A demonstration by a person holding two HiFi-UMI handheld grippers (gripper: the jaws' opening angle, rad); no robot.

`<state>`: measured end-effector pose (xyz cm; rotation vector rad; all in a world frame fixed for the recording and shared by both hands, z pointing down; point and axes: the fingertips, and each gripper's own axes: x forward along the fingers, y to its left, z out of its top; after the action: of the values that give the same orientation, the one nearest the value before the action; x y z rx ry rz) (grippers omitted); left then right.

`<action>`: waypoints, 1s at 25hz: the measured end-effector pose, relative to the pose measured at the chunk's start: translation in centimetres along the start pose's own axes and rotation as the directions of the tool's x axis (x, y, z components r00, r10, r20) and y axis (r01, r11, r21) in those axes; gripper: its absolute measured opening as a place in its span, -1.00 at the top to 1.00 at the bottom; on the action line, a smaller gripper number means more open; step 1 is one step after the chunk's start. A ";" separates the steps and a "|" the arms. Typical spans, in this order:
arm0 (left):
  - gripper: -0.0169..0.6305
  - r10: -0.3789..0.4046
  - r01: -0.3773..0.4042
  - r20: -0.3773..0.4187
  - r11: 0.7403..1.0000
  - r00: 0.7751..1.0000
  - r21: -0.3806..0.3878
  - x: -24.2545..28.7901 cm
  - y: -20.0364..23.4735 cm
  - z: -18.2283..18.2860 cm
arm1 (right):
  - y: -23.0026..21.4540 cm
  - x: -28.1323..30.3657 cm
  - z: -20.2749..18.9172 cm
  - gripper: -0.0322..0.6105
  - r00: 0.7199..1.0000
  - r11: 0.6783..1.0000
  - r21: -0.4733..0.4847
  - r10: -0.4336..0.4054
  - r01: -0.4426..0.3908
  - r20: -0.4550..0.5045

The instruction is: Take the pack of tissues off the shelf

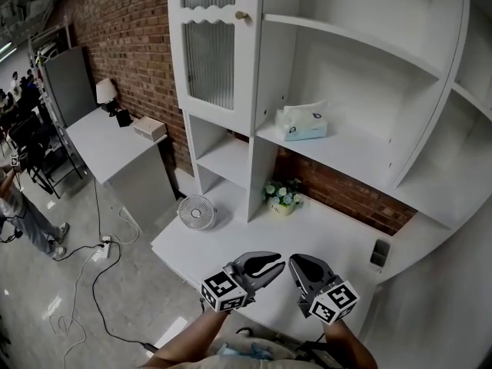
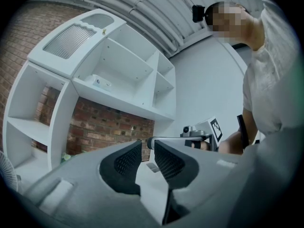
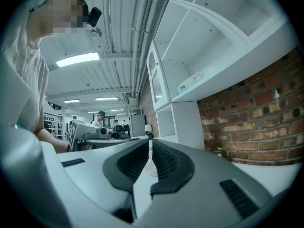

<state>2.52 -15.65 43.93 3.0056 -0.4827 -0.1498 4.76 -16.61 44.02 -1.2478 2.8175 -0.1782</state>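
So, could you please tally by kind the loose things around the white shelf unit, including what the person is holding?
pack of tissues: 1
potted flowers: 1
small fan: 1
dark flat device: 1
left hand-held gripper, right hand-held gripper: 2
Total: 6

Red brick wall (image 1: 131, 44), white shelf unit (image 1: 361, 98), glossy pale floor (image 1: 31, 283), side table (image 1: 100, 141) with lamp (image 1: 105, 92), small fan (image 1: 197, 212), strip lights (image 3: 78, 59)

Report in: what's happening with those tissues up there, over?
Left gripper open, empty. Right gripper shut, empty. Pack of tissues untouched on shelf. Nothing blocking it.
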 end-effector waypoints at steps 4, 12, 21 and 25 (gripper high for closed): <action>0.68 0.022 -0.021 -0.012 0.999 1.000 0.025 0.2 0.6 0.5 | -0.3 0.0 0.3 0.84 1.000 1.000 0.002 0.016 -0.016 -0.001; 0.52 0.028 -0.027 -0.026 0.998 0.999 0.053 1.3 0.9 1.5 | -1.2 -0.4 0.5 0.84 1.000 1.000 0.010 0.028 -0.028 0.002; 0.46 0.040 -0.034 -0.044 0.992 0.998 0.124 2.2 2.2 3.5 | -2.1 -1.3 0.5 0.84 1.000 1.000 0.000 0.016 -0.016 -0.007; 0.45 0.036 -0.026 -0.058 0.985 0.998 0.169 2.6 2.7 4.7 | -2.2 -1.4 0.5 0.84 1.000 1.000 0.003 0.011 -0.011 -0.002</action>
<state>3.68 -19.37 39.38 3.1536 -0.5630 -0.0157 7.36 -17.06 43.85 -1.2323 2.8240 -0.1824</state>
